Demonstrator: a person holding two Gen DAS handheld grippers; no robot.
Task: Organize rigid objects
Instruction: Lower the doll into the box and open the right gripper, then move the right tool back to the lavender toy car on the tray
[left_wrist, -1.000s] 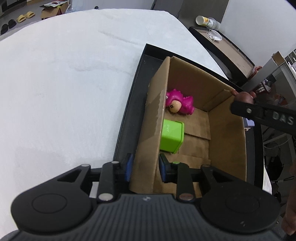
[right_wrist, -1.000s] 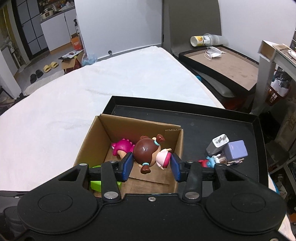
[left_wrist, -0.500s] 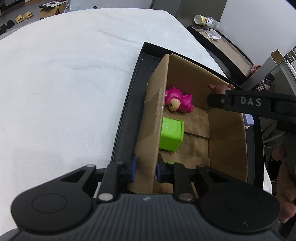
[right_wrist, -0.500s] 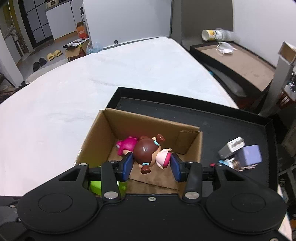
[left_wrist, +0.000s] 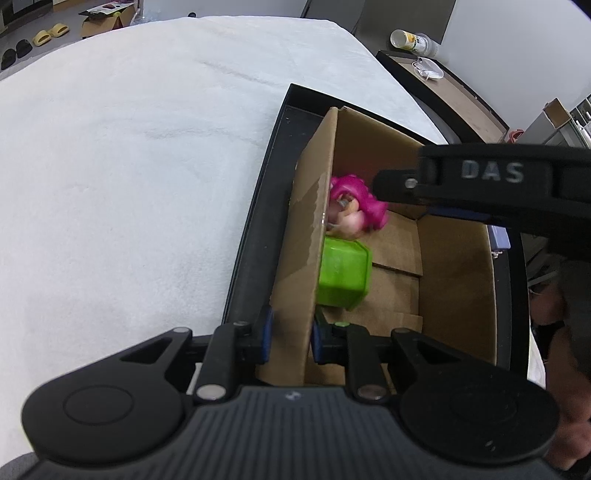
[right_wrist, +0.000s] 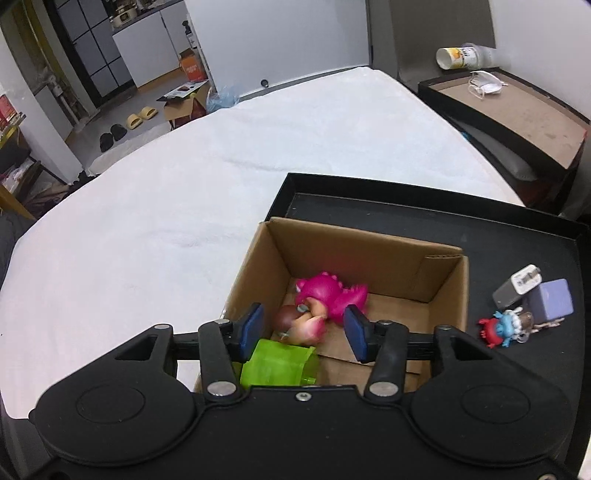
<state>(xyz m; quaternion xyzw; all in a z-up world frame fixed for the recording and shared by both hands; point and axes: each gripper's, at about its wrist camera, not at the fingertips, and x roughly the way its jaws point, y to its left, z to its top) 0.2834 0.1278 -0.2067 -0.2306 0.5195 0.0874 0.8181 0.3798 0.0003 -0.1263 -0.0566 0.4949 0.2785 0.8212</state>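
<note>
Over open brown cardboard box (right_wrist: 369, 258): right gripper (right_wrist: 303, 328) jaws just spread, brown-haired doll figurine (right_wrist: 301, 323) dropping free; left gripper (left_wrist: 290, 334) pinching box wall. Next, fetch toys at three o'clock.

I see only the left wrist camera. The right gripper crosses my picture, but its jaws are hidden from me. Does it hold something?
Observer: No. The right gripper is open. Its jaws have just been opening, and the pads touch nothing.
Operator: What is the blurred thing beside the pink dinosaur?
Observer: A small doll with a brown head. It is down in the cardboard box, below the open jaws.
Operator: Is something left outside the box, on its far side?
Observer: Yes. A grey charger, a purple cube and a small blue and red figure are on the black tray.
</note>
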